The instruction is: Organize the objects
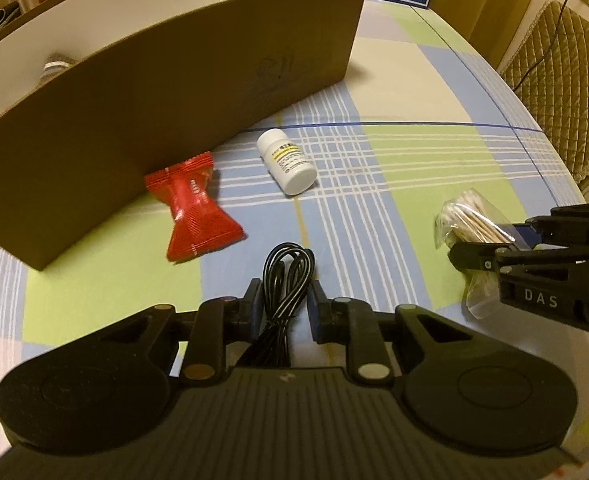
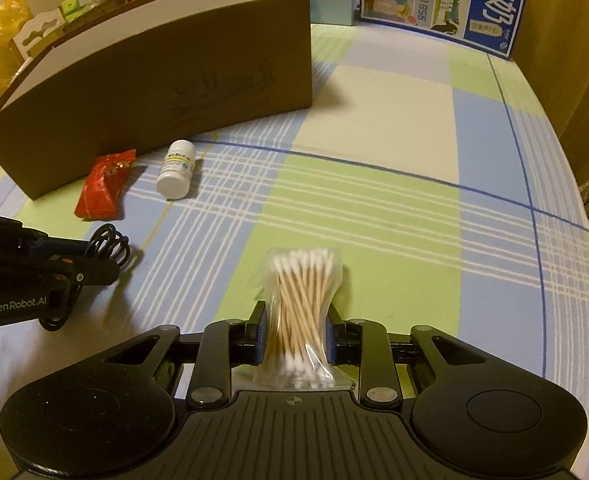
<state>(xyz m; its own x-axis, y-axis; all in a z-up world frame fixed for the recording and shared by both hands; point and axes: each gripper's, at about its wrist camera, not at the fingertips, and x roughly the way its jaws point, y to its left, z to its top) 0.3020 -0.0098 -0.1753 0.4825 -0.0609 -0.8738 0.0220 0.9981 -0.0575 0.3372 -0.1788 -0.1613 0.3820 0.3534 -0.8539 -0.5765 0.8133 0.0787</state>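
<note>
- Looking along the left gripper (image 1: 282, 300) from its own wrist camera, its jaws are clamped on a coiled black cable (image 1: 288, 276), whose loops stick out past the fingertips above the plaid tablecloth (image 1: 394, 152)
- Ahead of it a red snack packet (image 1: 194, 210) lies on the cloth, one end touching the front wall of the brown cardboard box (image 1: 166, 120); a white pill bottle (image 1: 286, 166) lies on its side just beside the packet, apart from the box
- At the right edge the right gripper (image 1: 490, 246) grips a clear bag of cotton swabs (image 1: 466, 220)
- From the right wrist camera, the right gripper (image 2: 294, 328) has its jaws pinched on the middle of the bag of cotton swabs (image 2: 300, 304), which stands upright between the fingers
- To the left, the left gripper (image 2: 94, 258) carries the black cable (image 2: 108, 246)
- Farther off, the red packet (image 2: 104, 184) and white bottle (image 2: 176, 168) lie in front of the box (image 2: 154, 92), whose white inner wall shows; a blue milk carton (image 2: 454, 0) stands at the table's far end
</note>
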